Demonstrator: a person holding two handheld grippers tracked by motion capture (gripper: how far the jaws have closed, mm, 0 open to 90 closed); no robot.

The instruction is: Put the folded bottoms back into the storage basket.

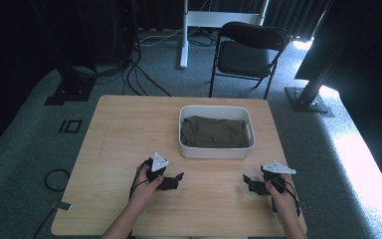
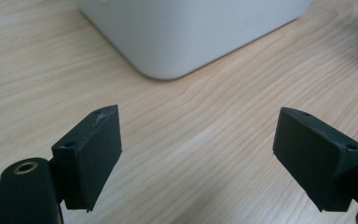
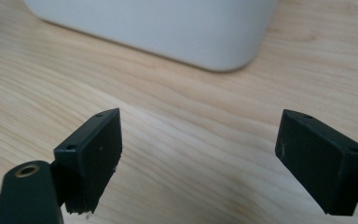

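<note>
Both hands rest low on the desk [image 1: 129,129], left gripper [image 1: 171,181] and right gripper [image 1: 251,183] gaping wide, empty. Olive cloth [image 1: 214,132] lies folded in the white bin [image 1: 216,152] (just ahead); best approach over the rim, pinching one edge each.

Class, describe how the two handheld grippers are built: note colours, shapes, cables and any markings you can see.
Both the left gripper and right gripper are black, each topped by a pale grey three-cornered plate. A thin black cable trails from each towards the person. In the gripper views the jaws are blocky black wedges with small screw holes, and a brass-ringed hole sits beside the left-hand jaw.
</note>
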